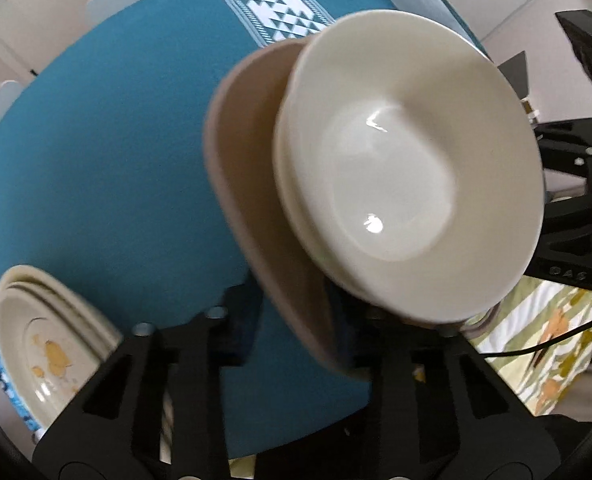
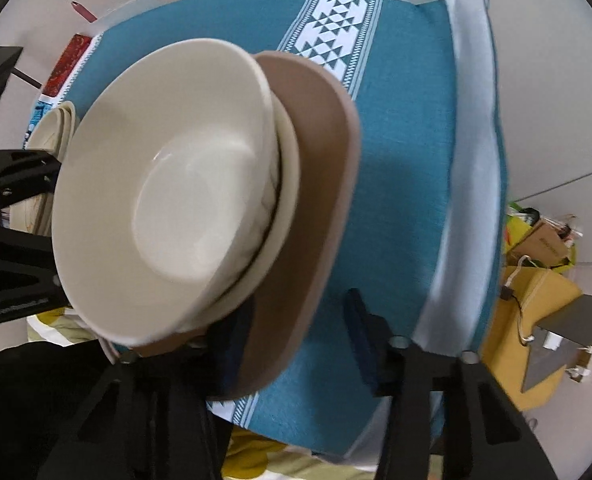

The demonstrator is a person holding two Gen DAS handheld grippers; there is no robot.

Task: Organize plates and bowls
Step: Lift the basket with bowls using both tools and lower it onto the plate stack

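At the far left of the teal tablecloth [image 1: 108,152], a stack of cream plates [image 1: 48,344] with an orange motif rests near the cloth's edge. Nearer the middle, the left gripper [image 1: 296,332] has its jaws spread, its fingers straddling the rim of a tan plate [image 1: 244,184]. Two nested cream bowls [image 1: 407,168] sit on that plate, tilted with it above the cloth. On the right, the right gripper [image 2: 299,340] is likewise parted, its left finger under the plate's edge.
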